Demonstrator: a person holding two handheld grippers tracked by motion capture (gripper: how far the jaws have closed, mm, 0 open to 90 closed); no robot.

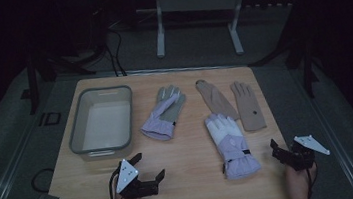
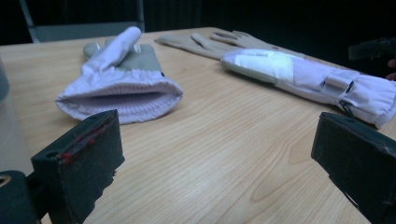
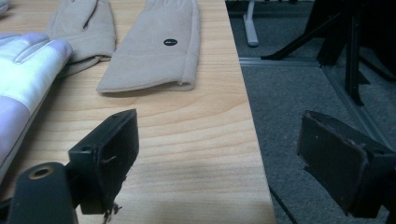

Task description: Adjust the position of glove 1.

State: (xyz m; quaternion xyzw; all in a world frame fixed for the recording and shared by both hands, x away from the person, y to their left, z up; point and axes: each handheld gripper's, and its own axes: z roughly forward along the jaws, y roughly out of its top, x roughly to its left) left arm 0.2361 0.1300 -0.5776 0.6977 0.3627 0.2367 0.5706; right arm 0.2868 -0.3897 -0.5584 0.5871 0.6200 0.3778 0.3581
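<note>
Four gloves lie on the wooden table (image 1: 193, 178). A lilac ski glove (image 1: 163, 113) rests palm up near the middle, its cuff opening (image 2: 121, 95) facing my left gripper (image 1: 148, 166). A second lilac and white ski glove (image 1: 232, 143) lies right of centre, with two beige gloves (image 1: 217, 100) (image 1: 249, 106) behind it. My left gripper (image 2: 219, 154) is open and holds nothing, near the front edge. Also open and holding nothing, my right gripper (image 1: 286, 152) sits at the front right corner. In the right gripper view its jaws straddle the table's right edge (image 3: 247, 116), near a beige glove (image 3: 154, 46).
A clear plastic bin (image 1: 100, 120) stands on the left part of the table, with nothing in it. Grey carpet (image 3: 299, 93) surrounds the table. A white frame (image 1: 196, 22) and dark stands are behind it, and cables lie on the floor at the left.
</note>
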